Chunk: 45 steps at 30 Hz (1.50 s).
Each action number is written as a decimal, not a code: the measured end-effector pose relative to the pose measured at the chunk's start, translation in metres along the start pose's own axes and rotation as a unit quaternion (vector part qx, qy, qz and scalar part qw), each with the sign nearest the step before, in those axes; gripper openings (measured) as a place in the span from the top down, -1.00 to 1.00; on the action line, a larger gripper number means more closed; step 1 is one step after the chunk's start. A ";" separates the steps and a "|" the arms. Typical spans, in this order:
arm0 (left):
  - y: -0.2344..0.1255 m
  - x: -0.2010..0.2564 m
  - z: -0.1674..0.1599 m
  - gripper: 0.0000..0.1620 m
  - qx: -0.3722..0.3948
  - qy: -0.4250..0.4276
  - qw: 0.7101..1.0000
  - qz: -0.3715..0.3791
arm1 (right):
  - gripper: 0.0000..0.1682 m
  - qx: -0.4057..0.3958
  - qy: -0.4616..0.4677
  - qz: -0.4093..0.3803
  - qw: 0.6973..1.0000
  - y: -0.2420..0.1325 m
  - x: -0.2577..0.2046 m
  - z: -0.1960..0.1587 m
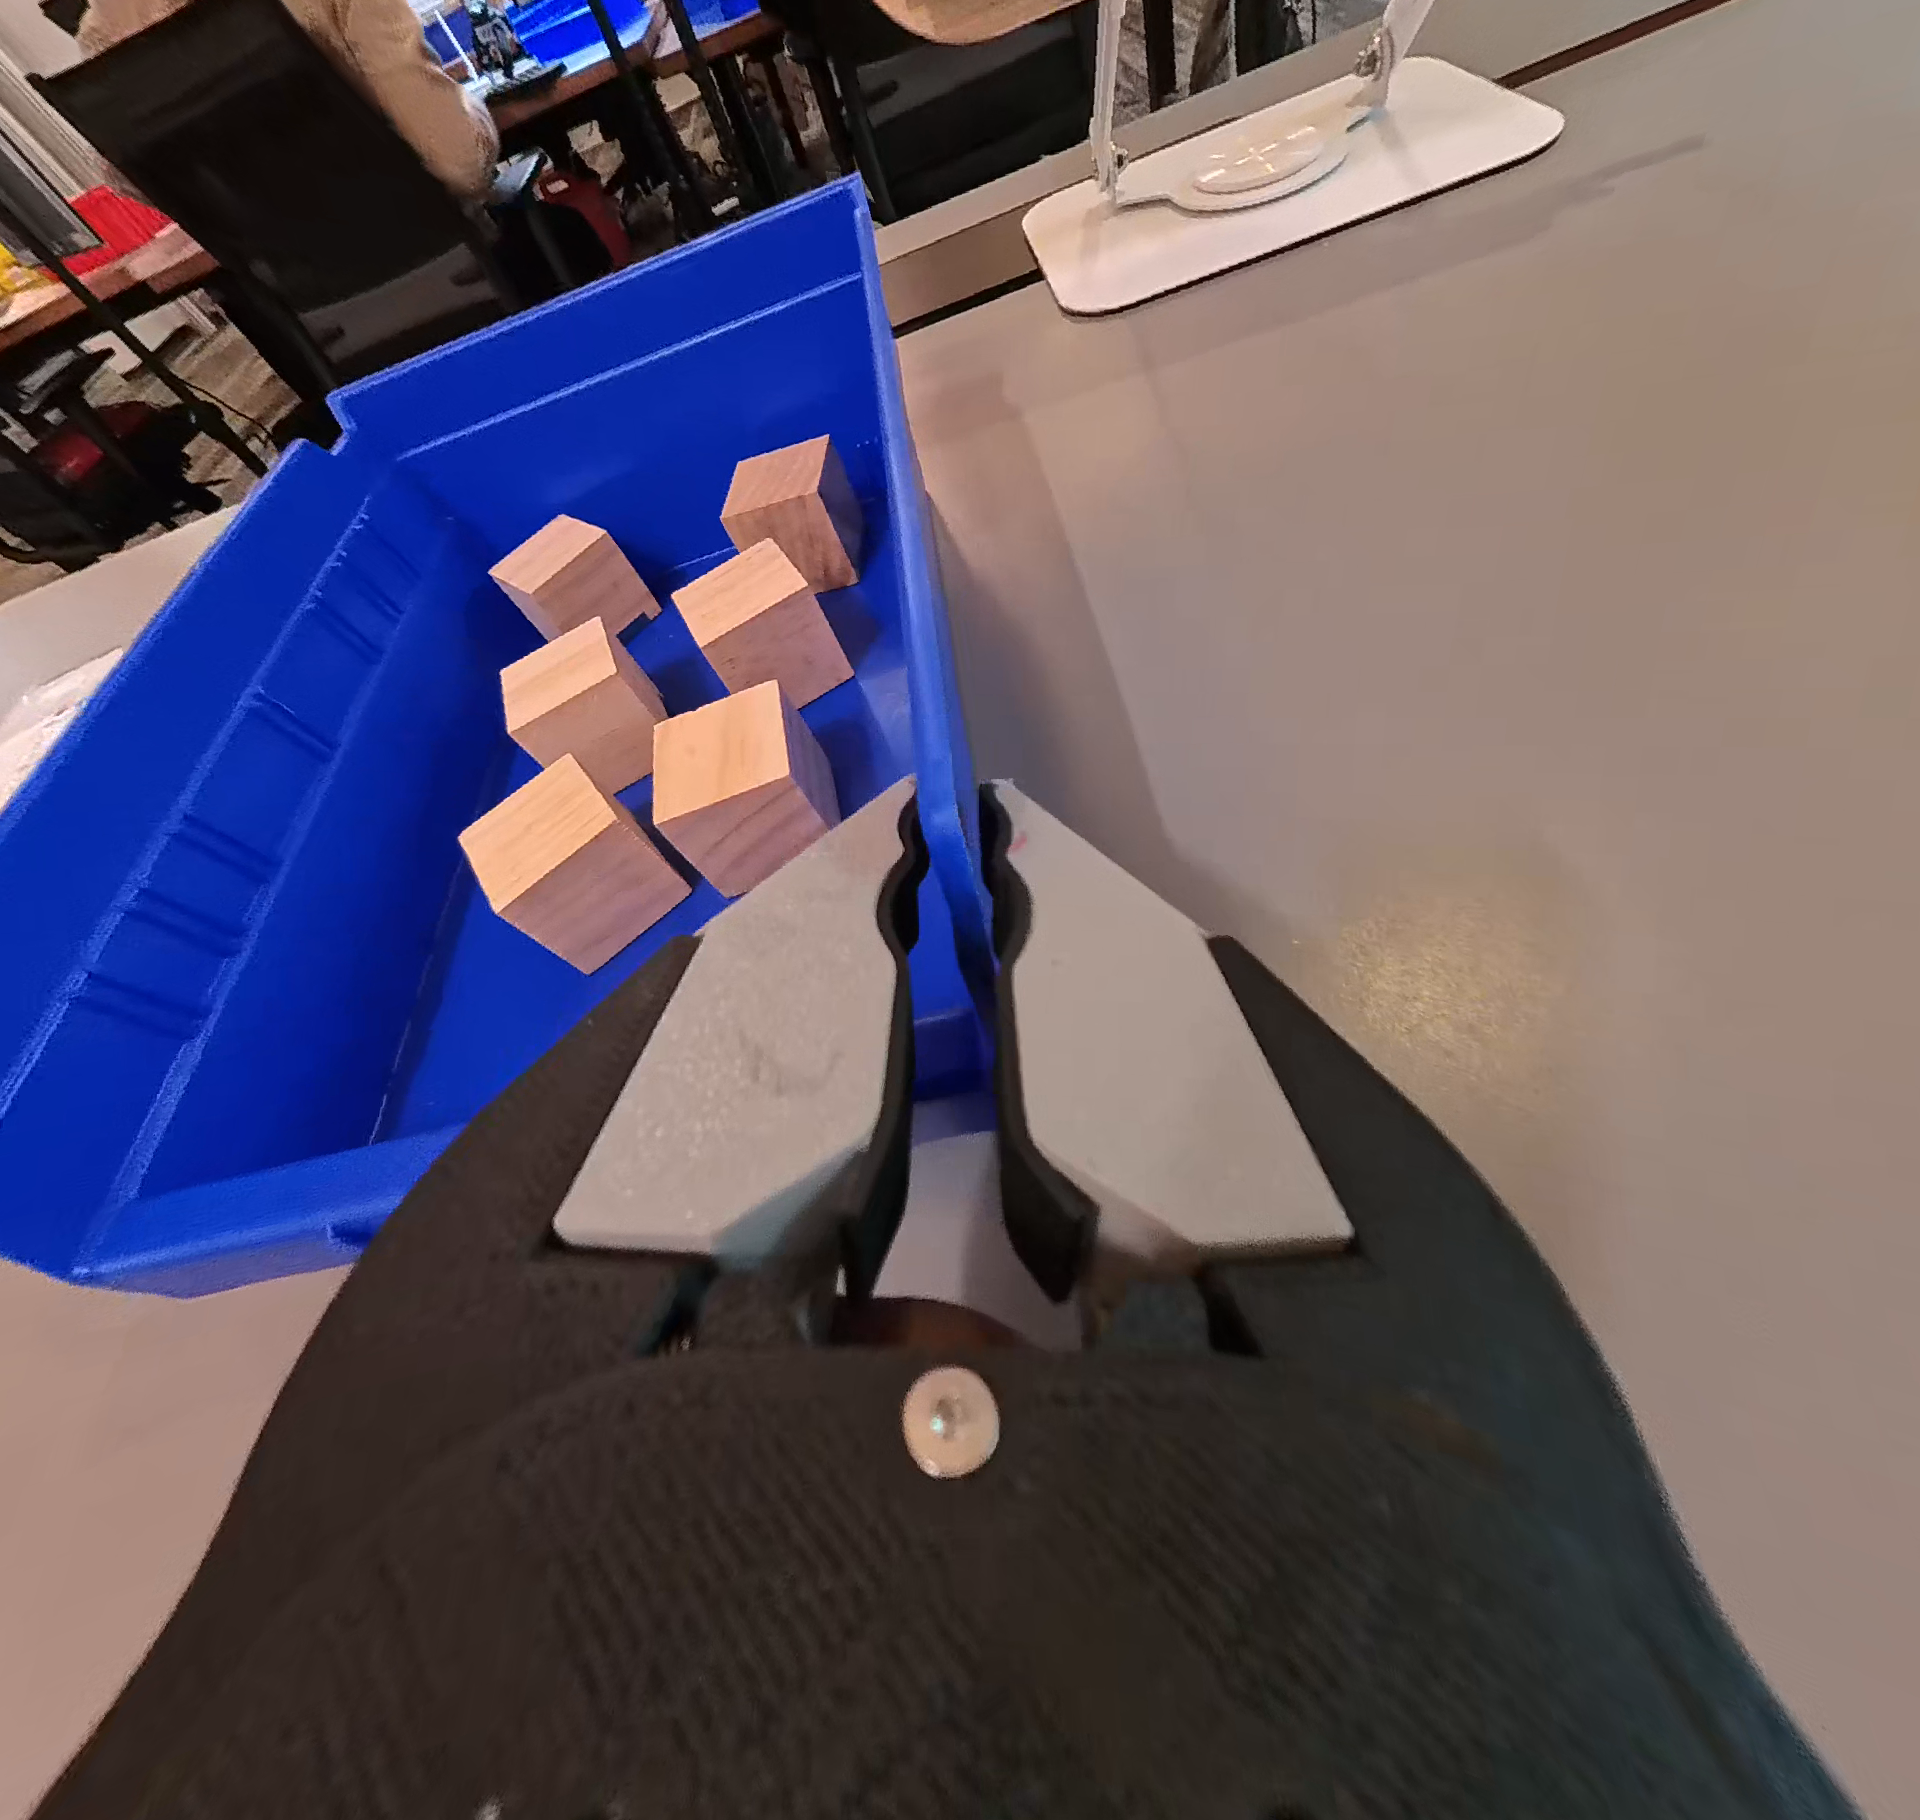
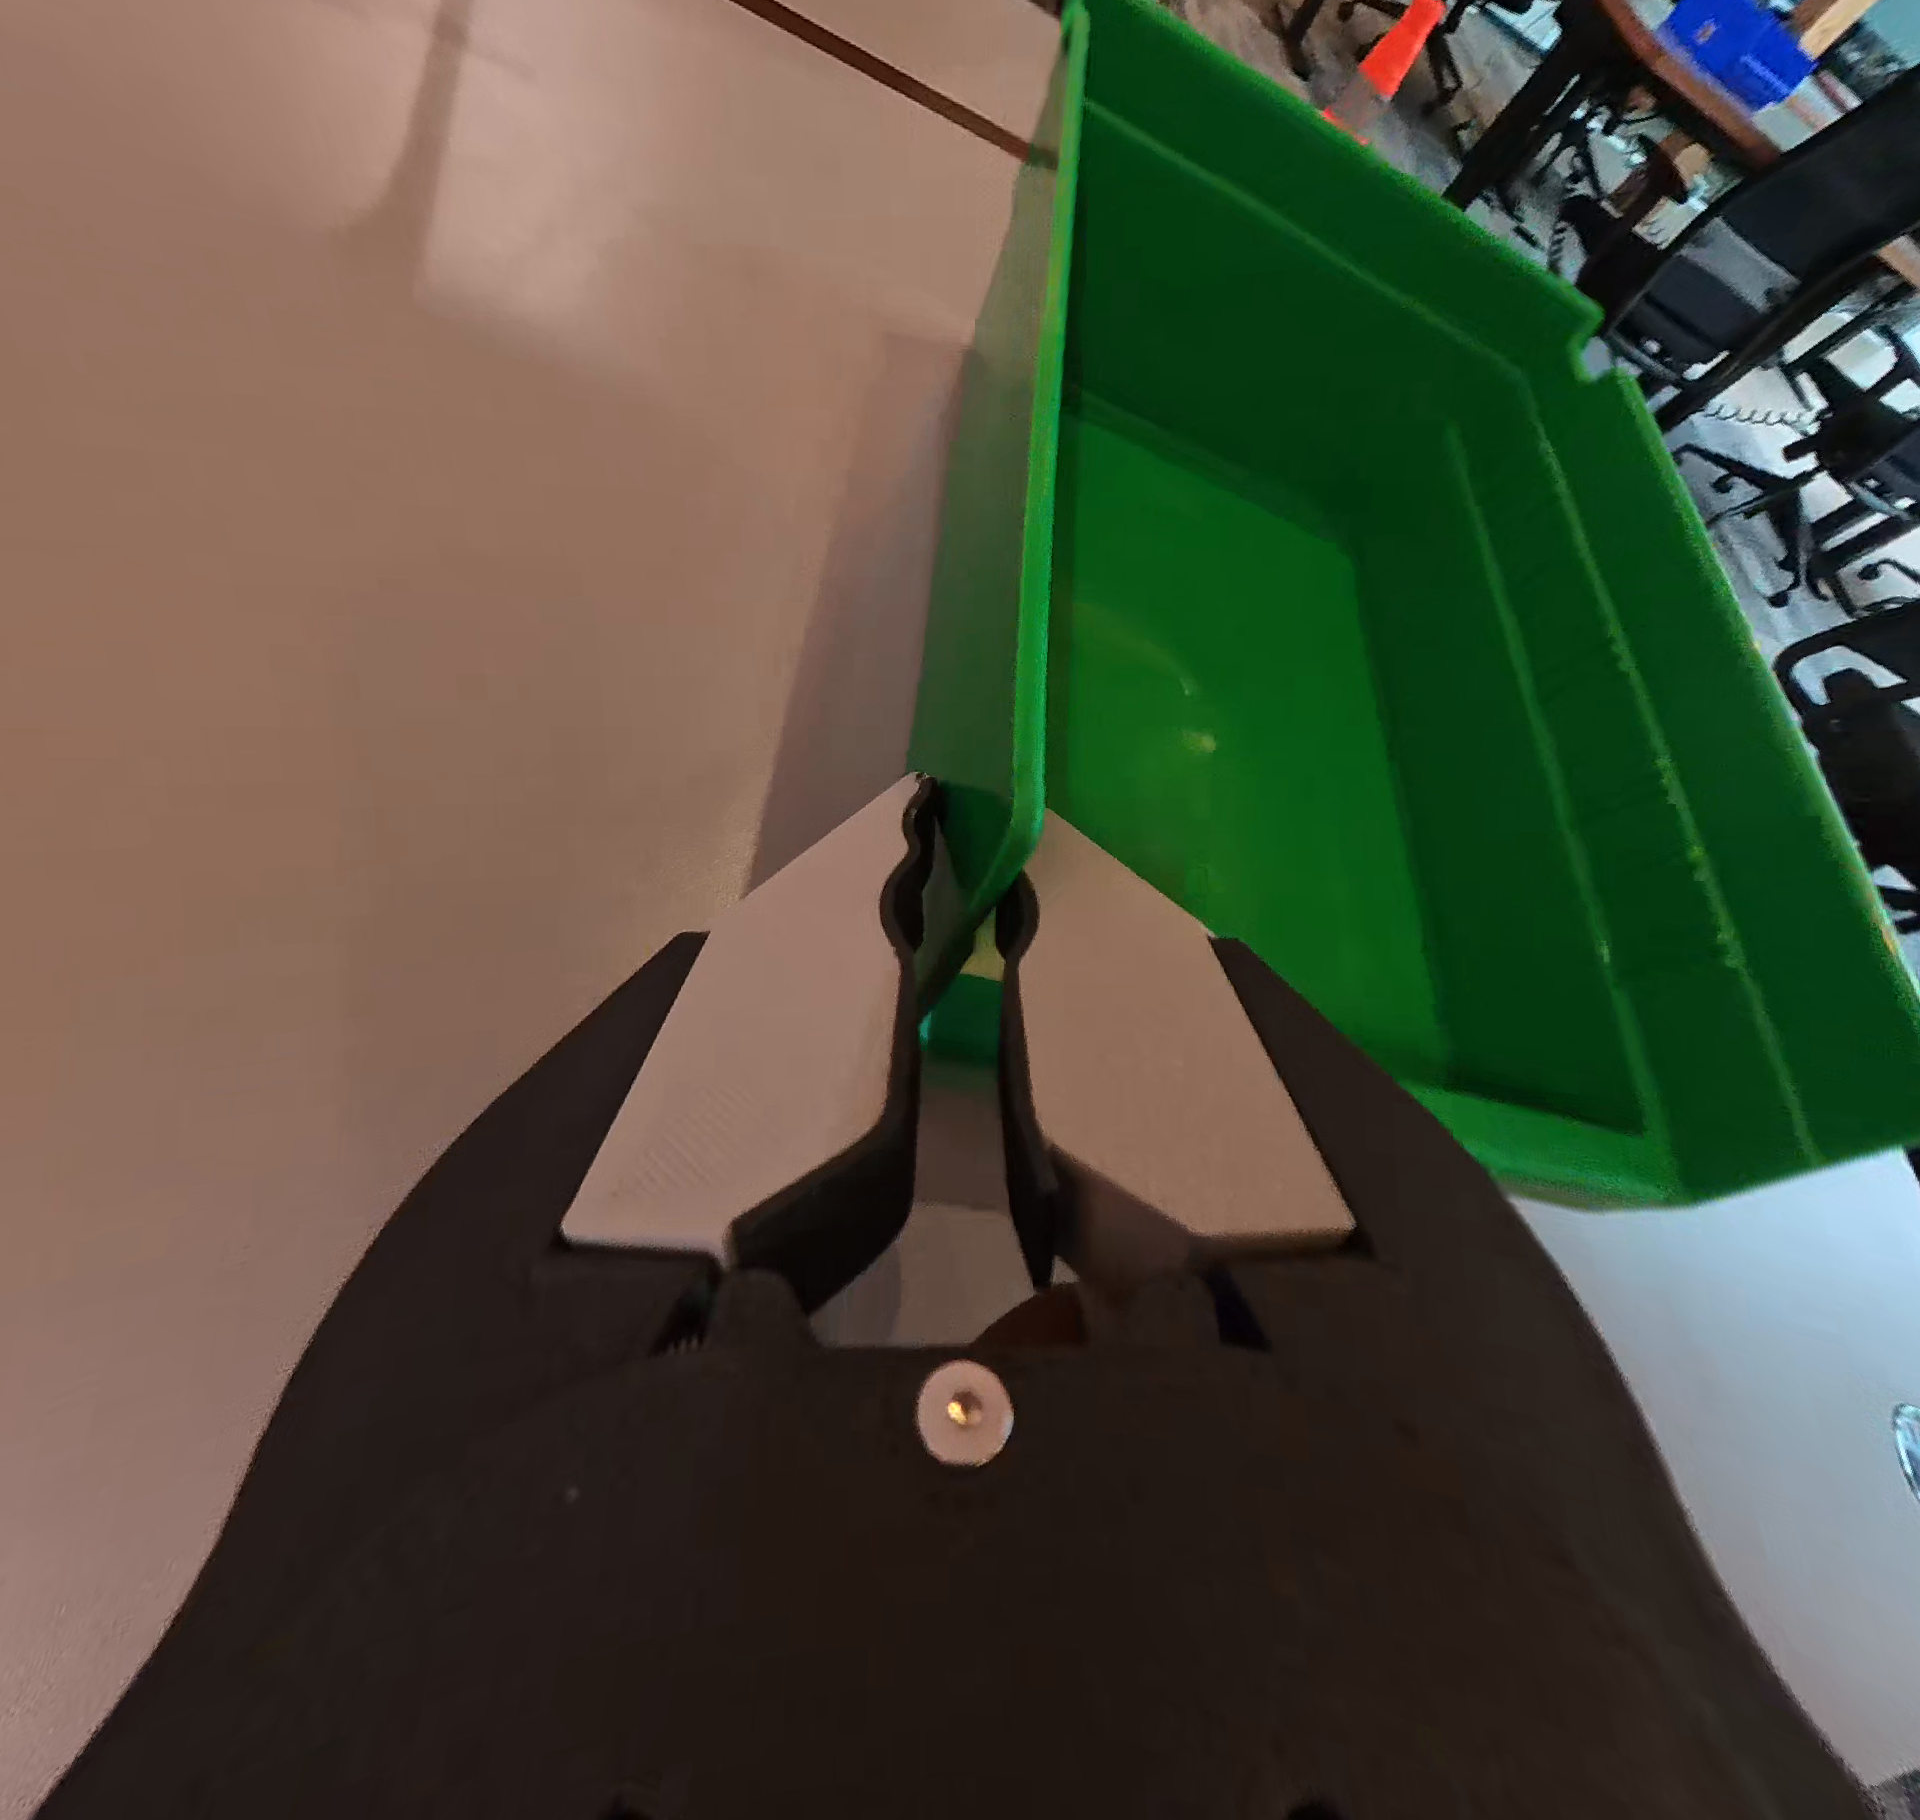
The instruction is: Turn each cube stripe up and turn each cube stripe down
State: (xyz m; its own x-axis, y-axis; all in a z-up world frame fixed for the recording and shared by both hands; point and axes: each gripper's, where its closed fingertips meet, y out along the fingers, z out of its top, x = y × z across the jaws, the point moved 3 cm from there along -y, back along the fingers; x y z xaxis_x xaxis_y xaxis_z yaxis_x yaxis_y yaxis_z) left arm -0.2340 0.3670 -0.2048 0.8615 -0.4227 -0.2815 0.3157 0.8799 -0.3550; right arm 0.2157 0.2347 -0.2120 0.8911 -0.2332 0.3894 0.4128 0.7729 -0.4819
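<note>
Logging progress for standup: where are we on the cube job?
Barely started. Done: nothing visible; six wooden cubes sit loose in the blue bin, no stripes showing. In hand: left gripper is clamped on the blue bin's wall, right gripper on the green bin wall; that bin is empty. Left: every cube.

**A:** what's your room like?

**B:** grey table (image 1: pixel 1507 627) under me with a white lamp base (image 1: pixel 1299 181) on it. Behind, wooden desks (image 2: pixel 1662 97), black office chairs (image 2: pixel 1860 482), an orange cone (image 2: pixel 1403 45) on the floor.
</note>
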 end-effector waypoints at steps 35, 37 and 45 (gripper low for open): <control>-0.045 0.070 0.103 0.46 0.136 -0.023 0.974 -0.182 | 0.25 0.128 -0.042 0.323 0.937 -0.052 -0.113 0.102; -0.019 0.092 0.111 0.39 0.122 0.001 0.973 -0.196 | 0.24 0.127 -0.047 0.343 0.930 -0.025 -0.137 0.118; 0.086 0.160 0.101 0.18 0.082 0.010 0.961 -0.264 | 0.13 0.123 -0.004 0.352 0.928 0.058 -0.170 0.129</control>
State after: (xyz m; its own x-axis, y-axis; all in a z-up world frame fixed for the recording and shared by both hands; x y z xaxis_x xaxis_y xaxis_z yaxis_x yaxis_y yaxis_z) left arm -0.0285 0.3969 -0.1907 0.5568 -0.8221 -0.1191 0.7660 0.5636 -0.3092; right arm 0.0642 0.3954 -0.2053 0.9222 0.3832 0.0524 -0.3266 0.8441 -0.4253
